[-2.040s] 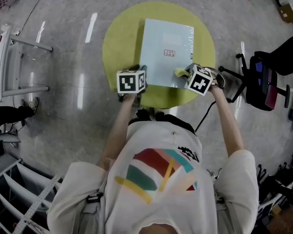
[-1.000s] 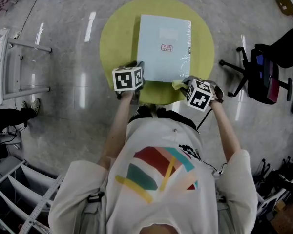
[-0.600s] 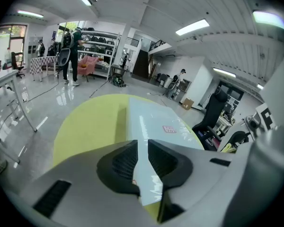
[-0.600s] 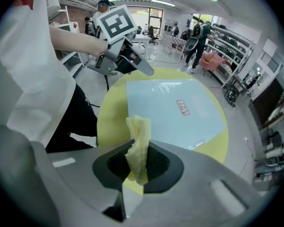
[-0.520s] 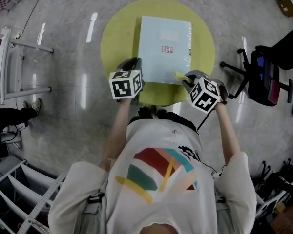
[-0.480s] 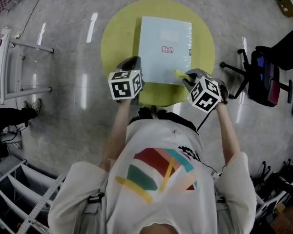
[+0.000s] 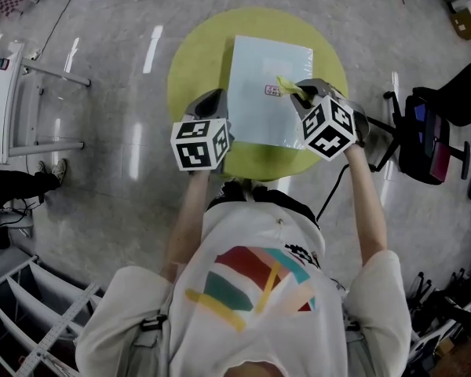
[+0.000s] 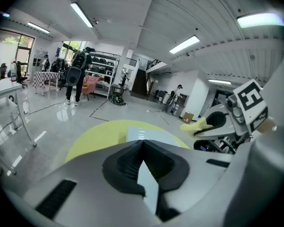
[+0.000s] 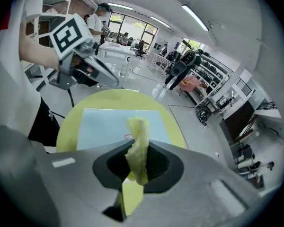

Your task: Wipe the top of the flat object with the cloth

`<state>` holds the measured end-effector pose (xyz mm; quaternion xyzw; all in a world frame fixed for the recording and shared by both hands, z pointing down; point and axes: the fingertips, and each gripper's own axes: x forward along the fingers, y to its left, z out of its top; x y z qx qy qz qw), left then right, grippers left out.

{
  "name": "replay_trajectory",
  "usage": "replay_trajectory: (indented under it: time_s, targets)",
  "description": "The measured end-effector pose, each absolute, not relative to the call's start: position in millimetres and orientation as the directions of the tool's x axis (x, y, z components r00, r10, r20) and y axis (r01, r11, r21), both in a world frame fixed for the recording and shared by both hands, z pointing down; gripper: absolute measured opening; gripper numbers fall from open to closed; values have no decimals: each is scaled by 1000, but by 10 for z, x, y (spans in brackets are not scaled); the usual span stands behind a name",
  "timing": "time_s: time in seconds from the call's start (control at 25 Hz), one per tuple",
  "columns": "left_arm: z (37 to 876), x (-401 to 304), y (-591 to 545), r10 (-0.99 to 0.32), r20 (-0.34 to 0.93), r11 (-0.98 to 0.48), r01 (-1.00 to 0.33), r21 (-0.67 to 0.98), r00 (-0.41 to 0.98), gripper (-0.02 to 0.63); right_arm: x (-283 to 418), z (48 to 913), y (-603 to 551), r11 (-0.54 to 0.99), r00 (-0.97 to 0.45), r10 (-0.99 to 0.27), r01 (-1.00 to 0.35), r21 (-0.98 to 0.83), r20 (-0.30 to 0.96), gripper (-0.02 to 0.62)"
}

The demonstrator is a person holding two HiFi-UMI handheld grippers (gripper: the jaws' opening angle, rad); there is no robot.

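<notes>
Round yellow-green tabletop [image 7: 192, 61] in the middle of a glossy grey floor [image 7: 102, 210], with the pale blue flat pack [image 7: 255, 69] lying on it a bit right of centre, small red-and-white label [image 7: 272, 90] facing up. The right gripper [image 7: 301, 93] sits over the pack's near right part, its fingers [image 9: 163, 167] clenched on a twisted yellow cloth [image 7: 286, 86] that pokes out past the tips. The left gripper [image 7: 213, 99] is at the pack's left edge. Its fingers [image 8: 118, 164] have just been closing and are now pressed together with nothing between them. From above, the two marker cubes [image 7: 200, 144] cover most of both grippers, and the person's own shoulders block the near rim of the tabletop, so you can't judge whether the cloth touches the pack. The left gripper view helps there: it shows the cloth [image 8: 195, 125] held up in the air, clear of the surface. Around it all there's a black office chair [image 7: 439, 124] off to the right, a black cable [image 7: 334, 187] trailing from the right gripper, and a white frame [image 7: 31, 77] on the left. Only the gripper views show the room itself: a person with a backpack [image 8: 78, 72] by some shelving, a cardboard box [image 8: 187, 117] on the floor, and long ceiling lights [image 8: 184, 44].
</notes>
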<state>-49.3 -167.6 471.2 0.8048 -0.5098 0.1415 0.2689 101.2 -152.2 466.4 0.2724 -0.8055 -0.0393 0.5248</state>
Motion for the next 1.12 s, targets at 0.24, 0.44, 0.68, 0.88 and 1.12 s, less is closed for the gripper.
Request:
replay_trajectory:
  time_s: [0.24,0.44,0.68,0.88,1.12]
  targets:
    - [4782,-604,-1611,-758,510,-313,-912,263,408,14,928,4889,-2377,833,-251,-496,-407,374,832,28]
    - [4921,-744,-1531,-749,538,-274,-920,279,386,14,908,5262,-3034,851,-169,-465,-354,387,869,28]
    - [5038,-890,-1450,-741,567,-229,-929,289,359,14,981,5635,-3347,888,-93,-397,-291,357,913,28]
    - [5083,-1005,-1448,-742,576,-203,-934,294,343,14,899,5720,-3384,905,-84,-366,-265,333,927,28]
    - [5086,-1011,-1469,-739,578,-206,-933,295,346,14,849,5730,-3352,911,-82,-358,-250,328,930,28]
